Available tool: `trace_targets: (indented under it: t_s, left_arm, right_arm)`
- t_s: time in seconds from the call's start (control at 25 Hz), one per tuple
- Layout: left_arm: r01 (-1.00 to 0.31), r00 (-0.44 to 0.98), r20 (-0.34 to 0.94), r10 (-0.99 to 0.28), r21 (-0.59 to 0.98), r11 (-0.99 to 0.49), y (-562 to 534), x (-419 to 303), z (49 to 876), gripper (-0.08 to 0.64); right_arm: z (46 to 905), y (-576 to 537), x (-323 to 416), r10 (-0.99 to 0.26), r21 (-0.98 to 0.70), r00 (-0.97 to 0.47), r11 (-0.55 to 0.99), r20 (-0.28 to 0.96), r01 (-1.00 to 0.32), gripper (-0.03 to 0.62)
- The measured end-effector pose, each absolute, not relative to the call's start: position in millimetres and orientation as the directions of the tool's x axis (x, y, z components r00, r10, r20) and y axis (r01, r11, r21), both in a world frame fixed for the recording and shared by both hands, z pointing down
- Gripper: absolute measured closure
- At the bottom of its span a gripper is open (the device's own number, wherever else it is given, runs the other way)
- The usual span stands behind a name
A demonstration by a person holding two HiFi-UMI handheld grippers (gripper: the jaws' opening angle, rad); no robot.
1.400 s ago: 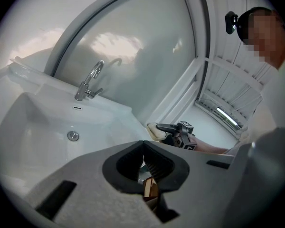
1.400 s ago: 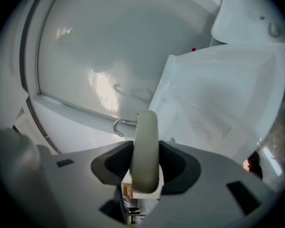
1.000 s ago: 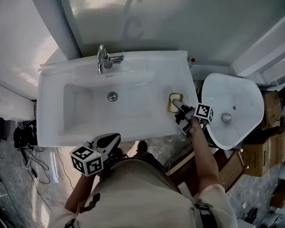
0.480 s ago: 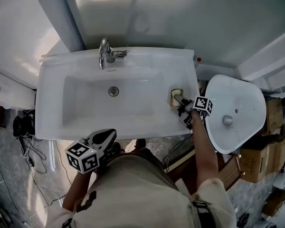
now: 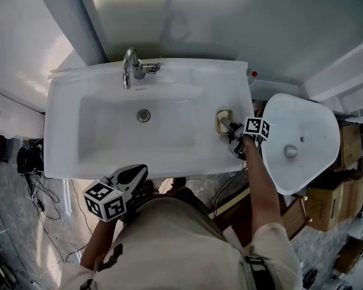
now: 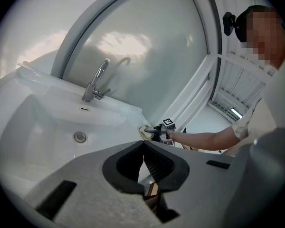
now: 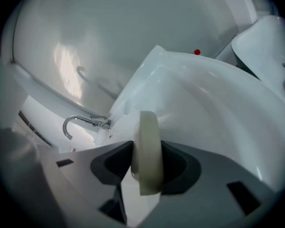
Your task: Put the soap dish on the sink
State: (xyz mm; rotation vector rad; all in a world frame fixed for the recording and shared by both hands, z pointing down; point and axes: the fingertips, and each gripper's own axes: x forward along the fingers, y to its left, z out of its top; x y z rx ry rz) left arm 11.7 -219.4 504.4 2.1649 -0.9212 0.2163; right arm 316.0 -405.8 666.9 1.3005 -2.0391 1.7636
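Note:
The cream soap dish (image 5: 224,120) is at the sink's (image 5: 78,83) right ledge, clamped edge-on by my right gripper (image 5: 227,124). In the right gripper view the soap dish (image 7: 148,151) stands on its rim between the two dark pads, just above the white sink (image 7: 218,103). From the left gripper view the soap dish (image 6: 145,132) shows far off at the right gripper's tip. My left gripper (image 5: 133,177) hangs below the sink's front edge, jaws together and empty; the left gripper (image 6: 143,148) holds nothing.
A chrome faucet (image 5: 130,69) stands at the back of the sink, with the drain (image 5: 144,115) in the basin. A second white basin (image 5: 302,141) leans to the right among cardboard boxes (image 5: 345,144). Cables (image 5: 30,174) lie on the floor at left.
My right gripper has carried the soap dish lower and slightly further over the sink's right ledge. The left gripper has stayed in place.

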Motion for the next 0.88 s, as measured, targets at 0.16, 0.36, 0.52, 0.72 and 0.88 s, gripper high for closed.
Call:
trace_targets:
  t_s: [0.16, 0.36, 0.52, 0.72, 0.88]
  left_arm:
    - [-0.676, 0.727, 0.422, -0.542, 0.582, -0.453, -221.2, 14.3, 505.3, 0.54]
    - [-0.677, 0.726, 0.422, -0.543, 0.577, -0.456, -223.3, 15.9, 504.3, 0.54]
    - [-0.68, 0.723, 0.424, -0.545, 0.575, -0.455, -224.0, 17.1, 504.1, 0.54]
    - [-0.682, 0.723, 0.426, -0.544, 0.57, -0.459, -225.6, 20.6, 502.9, 0.54]
    - [-0.683, 0.721, 0.428, -0.545, 0.569, -0.458, -226.1, 22.8, 503.4, 0.54]
  right_arm:
    - [672.5, -405.8, 320.3, -0.467, -0.69, -0.595, -0.045, 0.654, -0.722, 0.409]
    - [675.0, -408.2, 326.8, -0.437, -0.607, -0.551, 0.014, 0.711, -0.794, 0.382]
    - [675.4, -410.1, 336.2, -0.42, -0.499, -0.482, 0.077, 0.769, -0.863, 0.333]
    - [675.5, -410.8, 353.5, -0.427, -0.4, -0.403, 0.101, 0.809, -0.911, 0.29]
    - [675.4, -412.6, 360.3, -0.425, -0.347, -0.373, 0.14, 0.825, -0.927, 0.27]
